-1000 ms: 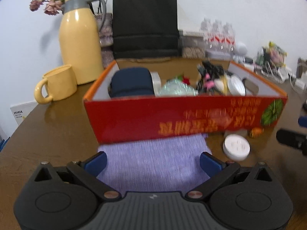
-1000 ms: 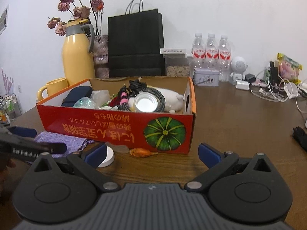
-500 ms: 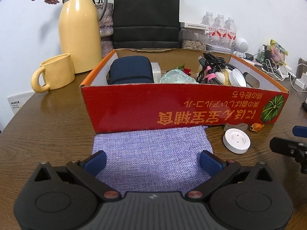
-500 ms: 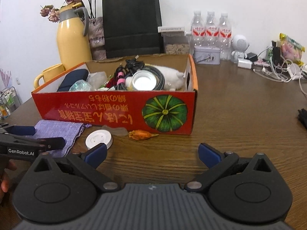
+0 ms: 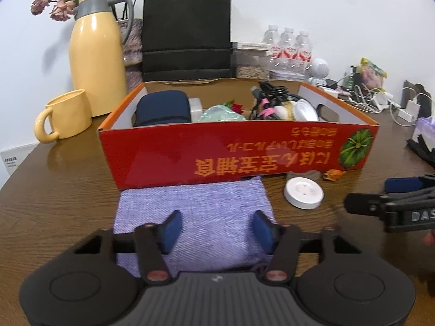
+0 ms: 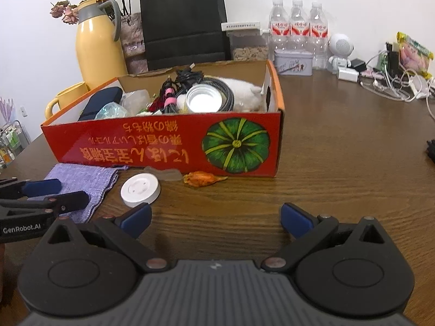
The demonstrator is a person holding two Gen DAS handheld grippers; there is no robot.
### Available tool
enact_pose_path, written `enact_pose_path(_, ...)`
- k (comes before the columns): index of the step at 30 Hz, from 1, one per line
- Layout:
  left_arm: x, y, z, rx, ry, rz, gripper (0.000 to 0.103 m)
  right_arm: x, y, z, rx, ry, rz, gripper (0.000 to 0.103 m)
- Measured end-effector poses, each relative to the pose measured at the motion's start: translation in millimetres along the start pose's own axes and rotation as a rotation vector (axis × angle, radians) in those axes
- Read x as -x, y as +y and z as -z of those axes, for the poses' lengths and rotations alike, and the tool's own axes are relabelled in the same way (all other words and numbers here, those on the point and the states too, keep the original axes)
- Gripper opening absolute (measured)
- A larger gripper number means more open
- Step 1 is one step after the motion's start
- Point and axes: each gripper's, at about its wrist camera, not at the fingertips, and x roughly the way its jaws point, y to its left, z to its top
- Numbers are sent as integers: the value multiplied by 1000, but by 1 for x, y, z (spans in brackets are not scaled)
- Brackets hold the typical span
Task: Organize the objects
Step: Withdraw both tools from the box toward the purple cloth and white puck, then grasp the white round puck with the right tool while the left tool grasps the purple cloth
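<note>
Mug (image 5: 64, 118): yellow, far left on the wooden table (image 6: 339, 163), handle turned outward.
Jug (image 5: 95, 51): tall yellow thermos with grey collar, behind the mug; dried flowers (image 5: 58, 9) behind it.
Paper bag (image 5: 187, 31): black, upright against the wall, behind the box.
Box (image 5: 231, 152): red and orange carton with a green pumpkin print, open top, directly ahead of both claws. Inside, left to right: dark blue case (image 5: 163, 107), crumpled clear wrap, black cables with pink ties (image 6: 170, 93), a round white lid (image 6: 204, 100), something white and soft at the right end.
Cloth (image 5: 195, 217): purple woven piece, flat on the table, far edge touching the box's front wall.
Left gripper (image 5: 217, 229): low over the cloth's near part; jaws have just been closing, now about half wide, blue pads on either side of the fabric. Whether they press on it I cannot tell; no visible bunching.
White disc (image 6: 140, 190): round, flat, just right of the cloth, in front of the box.
Clear scrap (image 6: 163, 175): small translucent piece at the box's foot, behind the disc.
Orange scrap (image 6: 202, 179): dried, crinkled, at the box's foot under the pumpkin print.
Right gripper (image 6: 216, 218): jaws wide, nothing between them, bare table below; disc just beyond its left pad.
Far right: water bottles (image 6: 297, 30), a tin, a small white robot figure, tangled chargers and cables.
</note>
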Motion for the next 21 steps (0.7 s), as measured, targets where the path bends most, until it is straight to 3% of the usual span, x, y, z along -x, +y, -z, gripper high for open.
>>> enact_pose_path(1, 2, -1, 1, -1, -4, 10, 43, 1, 1, 1, 3, -1, 0, 103)
enact_pose_path(3, 6, -2, 3, 6, -9, 16, 45, 1, 3, 1, 6, 0, -1, 103)
enact_pose_path(5, 12, 2, 2, 21, -14, 0, 72, 2, 4, 2, 4, 0, -1, 103)
enact_pose_path(6, 16, 5, 1, 31, -28, -12, 96, 2, 4, 2, 3, 0, -1, 103)
enact_pose_path(7, 20, 8, 0, 38, -50, -27, 103, 2, 5, 2, 2, 0, -1, 103)
enact_pose_path(10, 22, 20, -5, 57, -54, -68, 103, 2, 7, 3, 10, 1, -8, 103)
enact_pose_path(15, -7, 33, -9, 64, 101, -106, 103, -5, 27, 0, 43, 2, -41, 103)
enact_pose_path(18, -9, 35, -5, 65, 79, -87, 103, -15, 42, -5, 63, 16, -27, 102)
enact_pose_path(21, -8, 34, -3, 62, 70, -82, 103, -22, 54, -9, 78, 15, -15, 94)
